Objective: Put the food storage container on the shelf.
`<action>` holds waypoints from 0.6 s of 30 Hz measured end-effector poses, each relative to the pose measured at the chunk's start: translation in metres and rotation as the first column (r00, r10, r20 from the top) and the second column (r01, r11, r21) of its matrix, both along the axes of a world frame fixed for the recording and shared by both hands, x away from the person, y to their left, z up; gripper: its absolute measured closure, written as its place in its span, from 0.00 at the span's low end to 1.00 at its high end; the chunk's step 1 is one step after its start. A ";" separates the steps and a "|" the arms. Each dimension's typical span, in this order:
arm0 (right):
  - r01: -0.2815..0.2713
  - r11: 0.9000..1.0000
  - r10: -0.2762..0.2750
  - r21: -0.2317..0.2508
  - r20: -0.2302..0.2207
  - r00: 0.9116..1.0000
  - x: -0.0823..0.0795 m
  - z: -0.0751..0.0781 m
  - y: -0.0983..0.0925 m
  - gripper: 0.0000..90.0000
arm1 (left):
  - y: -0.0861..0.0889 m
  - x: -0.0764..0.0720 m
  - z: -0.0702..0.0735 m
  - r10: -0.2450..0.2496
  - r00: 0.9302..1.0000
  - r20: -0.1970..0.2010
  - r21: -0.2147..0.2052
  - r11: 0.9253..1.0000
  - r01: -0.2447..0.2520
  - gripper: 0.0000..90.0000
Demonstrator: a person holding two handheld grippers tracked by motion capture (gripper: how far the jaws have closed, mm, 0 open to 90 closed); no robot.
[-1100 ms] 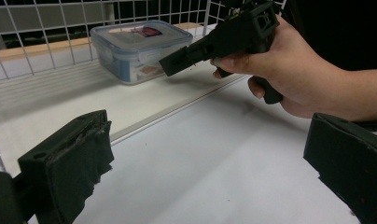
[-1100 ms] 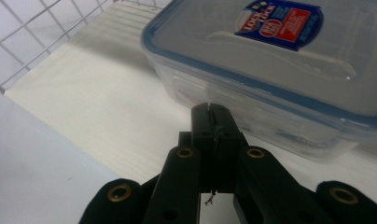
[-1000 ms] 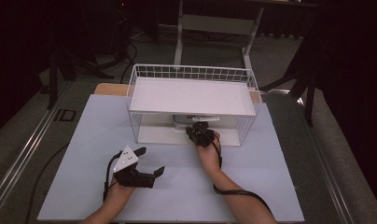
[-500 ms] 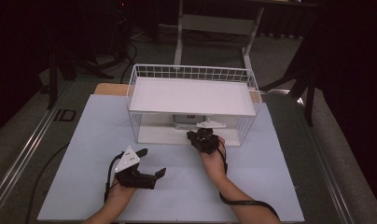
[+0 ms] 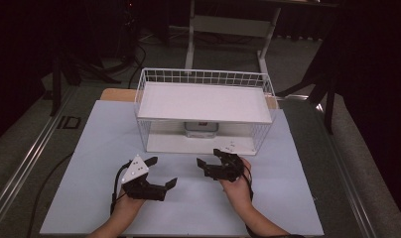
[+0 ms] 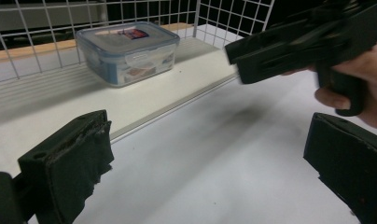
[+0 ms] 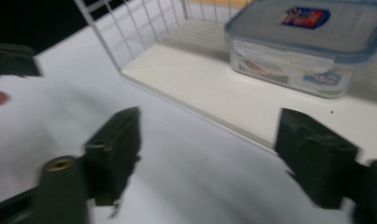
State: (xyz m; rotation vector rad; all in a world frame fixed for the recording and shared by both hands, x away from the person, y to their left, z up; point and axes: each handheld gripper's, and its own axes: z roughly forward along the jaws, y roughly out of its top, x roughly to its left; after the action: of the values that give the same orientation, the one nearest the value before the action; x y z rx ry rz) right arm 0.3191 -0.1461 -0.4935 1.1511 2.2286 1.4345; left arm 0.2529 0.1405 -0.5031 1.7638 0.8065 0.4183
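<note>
A clear plastic box with a blue-rimmed lid (image 5: 201,129) sits on the lower shelf of a white wire rack (image 5: 203,77); it also appears in the left gripper view (image 6: 128,49) and the right gripper view (image 7: 308,42). My right gripper (image 5: 208,156) hovers over the white table just in front of the rack. Its jaws have just been opening and stand wide with nothing between them (image 7: 210,154). My left gripper (image 5: 163,171) rests open and empty to its left (image 6: 210,158), pointing toward the right hand (image 6: 364,93).
The rack's top shelf (image 5: 203,101) is a bare white board. A white mat (image 5: 89,148) covers the table on both sides of the rack. A wooden edge (image 5: 116,94) shows behind the rack, with dark floor and stands beyond.
The right gripper has drawn back from the rack's lower shelf toward the person, and its jaws have gone from shut to wide. The left gripper has stayed put.
</note>
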 end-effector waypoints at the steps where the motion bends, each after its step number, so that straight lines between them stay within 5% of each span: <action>1: 0.000 1.000 0.000 0.000 0.000 1.000 0.000 0.000 0.000 0.21 | 0.000 0.000 0.000 0.000 1.000 0.000 0.000 1.000 0.000 0.02; 9: -0.041 0.999 0.041 -0.005 0.062 0.997 -0.014 0.012 -0.016 0.18 | 0.006 0.000 0.015 -0.023 1.000 0.013 -0.025 0.999 0.024 0.02; 18: -0.042 0.999 0.044 -0.022 0.066 0.997 -0.029 0.017 -0.042 0.18 | 0.024 -0.005 0.027 -0.056 0.998 0.008 -0.004 0.998 0.056 0.02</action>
State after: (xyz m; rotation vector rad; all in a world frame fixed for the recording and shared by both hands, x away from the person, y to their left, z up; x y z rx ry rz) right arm 0.2903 -0.1877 -0.4769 1.0400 2.2302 1.4411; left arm 0.2484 0.1640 -0.4762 1.7752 0.7501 0.3854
